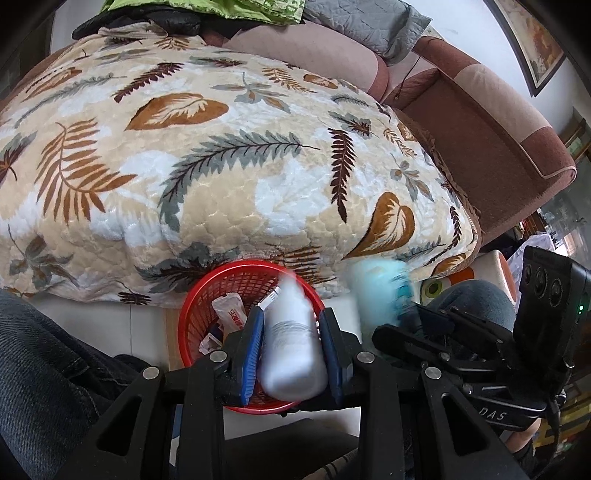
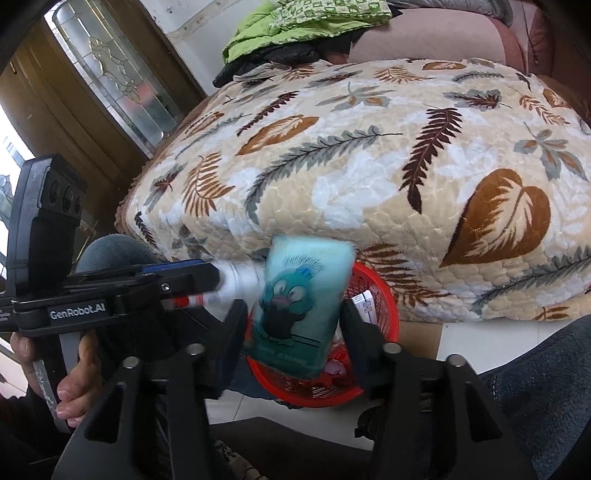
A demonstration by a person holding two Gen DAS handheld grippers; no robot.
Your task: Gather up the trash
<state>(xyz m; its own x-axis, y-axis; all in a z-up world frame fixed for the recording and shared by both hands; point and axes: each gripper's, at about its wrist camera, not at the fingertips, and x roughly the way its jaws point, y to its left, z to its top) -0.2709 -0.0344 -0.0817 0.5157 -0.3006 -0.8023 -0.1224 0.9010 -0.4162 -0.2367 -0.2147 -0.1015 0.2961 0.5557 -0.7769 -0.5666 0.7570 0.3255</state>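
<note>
My left gripper (image 1: 291, 321) is shut on a white plastic bottle (image 1: 291, 350) and holds it over a red mesh basket (image 1: 207, 295) on the floor. Wrappers (image 1: 231, 314) lie inside the basket. My right gripper (image 2: 295, 314) is shut on a teal packet with a cartoon bird (image 2: 299, 306), blurred, just above the same basket (image 2: 384, 295). The packet shows blurred in the left wrist view (image 1: 380, 295). The white bottle (image 2: 240, 280) and the left gripper (image 2: 177, 280) show at left in the right wrist view.
A sofa seat under a leaf-print blanket (image 1: 229, 166) rises right behind the basket. A brown armrest (image 1: 498, 133) is at right. Green clothes (image 2: 306, 26) lie on the sofa back. My jeans-clad legs (image 1: 44, 369) flank the basket on a white tiled floor (image 2: 461, 343).
</note>
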